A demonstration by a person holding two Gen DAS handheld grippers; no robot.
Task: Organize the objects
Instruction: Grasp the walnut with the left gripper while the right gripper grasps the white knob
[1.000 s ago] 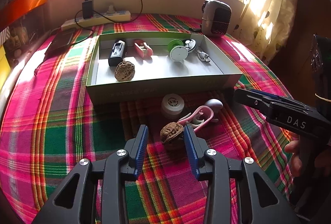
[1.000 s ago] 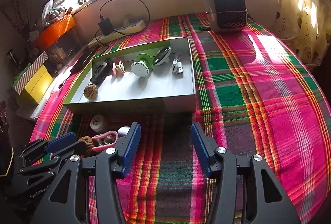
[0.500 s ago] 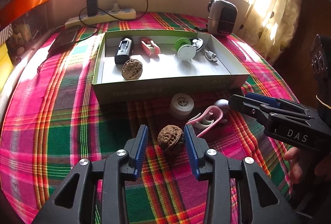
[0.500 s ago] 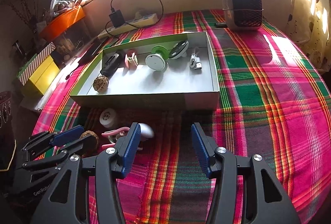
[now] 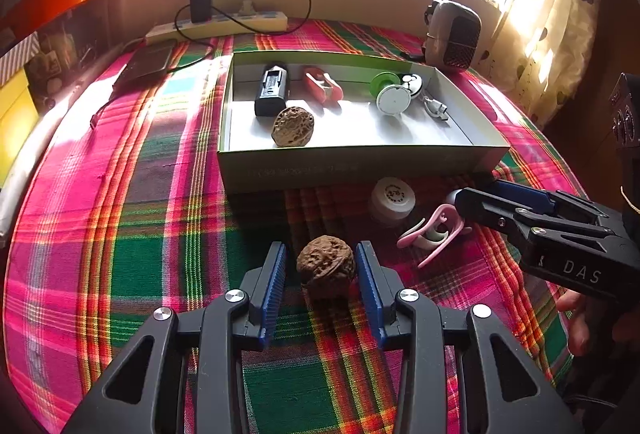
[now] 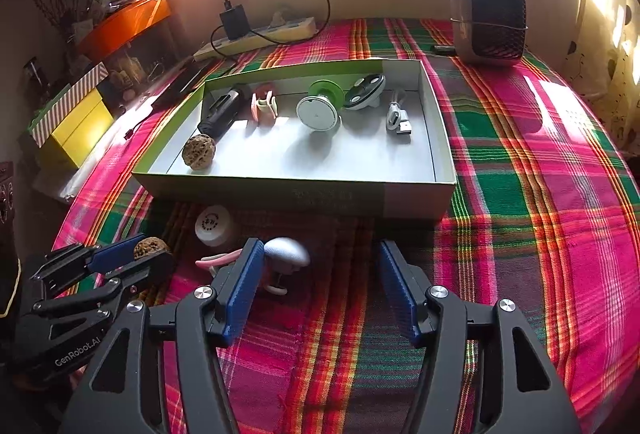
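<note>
A brown walnut (image 5: 326,266) lies on the plaid cloth between the open jaws of my left gripper (image 5: 322,270), with small gaps on both sides; it also shows in the right wrist view (image 6: 150,248). A white round cap (image 5: 392,198), a pink clip (image 5: 434,234) and a pale grey egg-shaped piece (image 6: 286,254) lie in front of the shallow box (image 5: 360,165). My right gripper (image 6: 318,284) is open and empty, its left finger beside the grey piece. The box holds another walnut (image 5: 292,126), a black battery (image 5: 272,93), a pink clip, a green-white disc (image 5: 390,95) and a small adapter.
A small heater (image 6: 488,21) stands behind the box at the right. A power strip with a charger (image 6: 256,33) lies along the back wall. A dark tablet (image 5: 148,63) sits at the back left. Yellow and orange boxes (image 6: 76,117) stand off the left edge.
Both grippers have drawn back toward me and slightly up. The walnut now sits deeper between the left jaws. The right gripper has shifted right, showing the grey piece.
</note>
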